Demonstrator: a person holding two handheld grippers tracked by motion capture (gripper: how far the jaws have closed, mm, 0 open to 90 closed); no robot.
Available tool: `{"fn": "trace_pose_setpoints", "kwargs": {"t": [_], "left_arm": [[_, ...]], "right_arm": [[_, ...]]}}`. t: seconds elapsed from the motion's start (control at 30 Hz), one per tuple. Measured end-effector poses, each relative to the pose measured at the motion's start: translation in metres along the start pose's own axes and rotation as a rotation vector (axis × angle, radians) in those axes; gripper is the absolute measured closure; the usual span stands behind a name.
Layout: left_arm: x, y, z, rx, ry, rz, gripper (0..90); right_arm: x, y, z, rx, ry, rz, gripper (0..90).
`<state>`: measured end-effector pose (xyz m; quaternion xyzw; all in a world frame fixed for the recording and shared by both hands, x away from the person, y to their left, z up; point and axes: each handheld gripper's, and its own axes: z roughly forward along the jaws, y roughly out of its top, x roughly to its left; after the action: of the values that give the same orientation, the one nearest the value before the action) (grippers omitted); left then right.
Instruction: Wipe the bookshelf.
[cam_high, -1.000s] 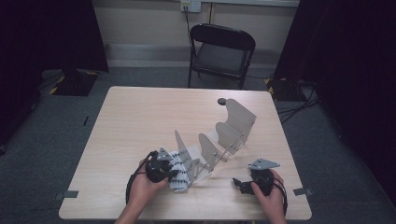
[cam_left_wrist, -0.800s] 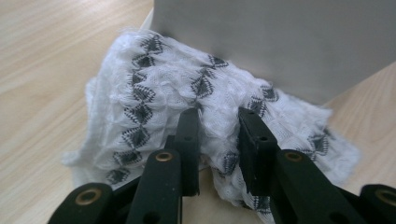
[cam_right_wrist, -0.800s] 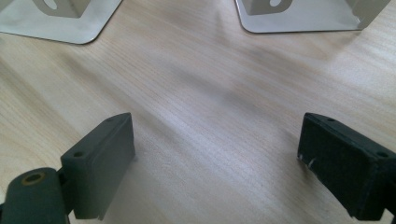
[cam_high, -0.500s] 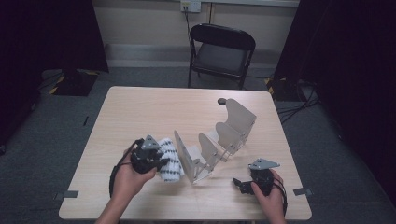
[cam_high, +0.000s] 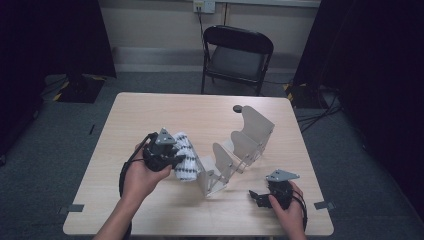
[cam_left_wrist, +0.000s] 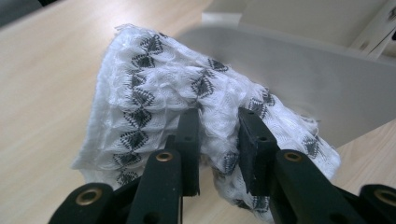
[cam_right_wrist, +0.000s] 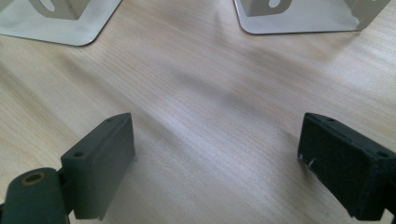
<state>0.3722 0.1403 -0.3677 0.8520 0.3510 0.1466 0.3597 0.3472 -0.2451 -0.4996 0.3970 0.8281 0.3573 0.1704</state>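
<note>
White knitted cloth (cam_high: 184, 159) with a dark diamond pattern is what we have pinched in the left claw (cam_left_wrist: 218, 140), which is closed narrow on a fold of it, lifted off the bench (cam_high: 150, 115) just to the left of the metal rack (cam_high: 235, 150). The rack is our landmark: a grey sheet-metal stand with several upright plates.

As we judge it, the cloth hangs right against the rack's nearest plate, so a loose edge could snag on that plate and drag the light rack across the bench or tip it. The grip takes only a small bunch of fabric; a tug against the metal could pull it free, and the cloth would drop.

To the right of the rack, our right claw (cam_right_wrist: 215, 154) rests low over bare wood with its jaws wide and nothing between them. It is near the rack's feet, so a careless move could knock them.

Count: one cloth, one rack, two claws, one small dark round thing (cam_high: 237, 108) beyond the rack, one folding chair (cam_high: 237, 55) behind the bench.
</note>
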Motion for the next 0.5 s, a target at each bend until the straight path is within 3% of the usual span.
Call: {"fn": "trace_pose_setpoints", "kwargs": {"t": [0.5], "left_arm": [[-0.009, -0.044, 0.048, 0.083, -0.047, -0.028, 71.9]], "right_arm": [[0.000, 0.000, 0.000, 0.000, 0.000, -0.002, 10.2]]}}
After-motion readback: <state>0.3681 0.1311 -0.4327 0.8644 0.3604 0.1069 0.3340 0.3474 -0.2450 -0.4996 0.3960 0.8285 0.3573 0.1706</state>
